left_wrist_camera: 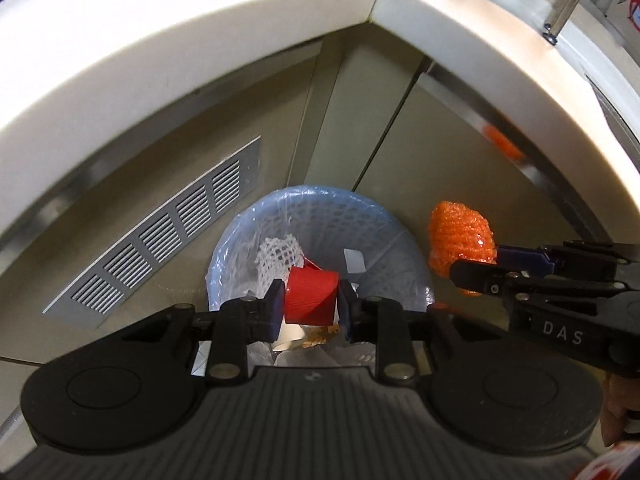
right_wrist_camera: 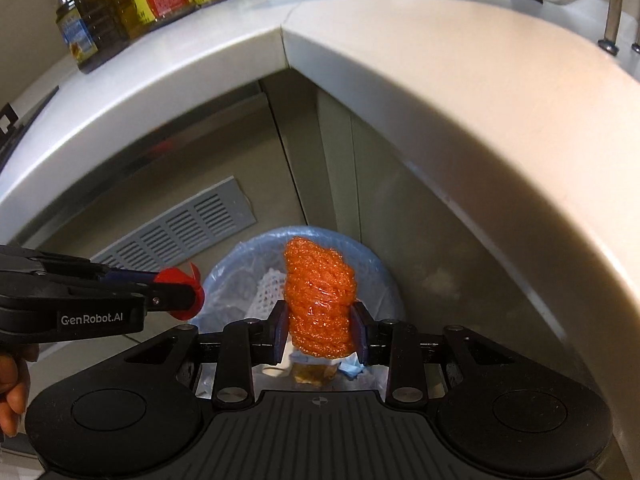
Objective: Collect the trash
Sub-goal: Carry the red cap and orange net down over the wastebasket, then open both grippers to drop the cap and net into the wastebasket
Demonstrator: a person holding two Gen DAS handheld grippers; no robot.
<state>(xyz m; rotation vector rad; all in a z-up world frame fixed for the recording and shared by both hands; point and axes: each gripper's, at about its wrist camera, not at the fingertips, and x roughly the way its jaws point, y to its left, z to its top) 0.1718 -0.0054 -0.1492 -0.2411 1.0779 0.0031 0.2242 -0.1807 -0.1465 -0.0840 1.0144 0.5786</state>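
My left gripper (left_wrist_camera: 311, 304) is shut on a red ribbed paper cup (left_wrist_camera: 310, 298) and holds it above a blue mesh trash bin (left_wrist_camera: 396, 232) lined with a clear bag. The bin holds white foam netting (left_wrist_camera: 276, 258) and paper scraps. My right gripper (right_wrist_camera: 320, 330) is shut on an orange crumpled net wad (right_wrist_camera: 320, 300), also above the bin (right_wrist_camera: 376, 276). In the left wrist view the right gripper (left_wrist_camera: 476, 268) holds the wad (left_wrist_camera: 460, 240) right of the bin. In the right wrist view the left gripper (right_wrist_camera: 176, 292) holds the red cup (right_wrist_camera: 182, 294) at the bin's left.
The bin stands on the floor in the corner under a white L-shaped countertop (left_wrist_camera: 200, 40). A grey vent grille (left_wrist_camera: 160, 236) is set in the cabinet base at the left. Oil and sauce bottles (right_wrist_camera: 120, 8) stand on the counter at the back left.
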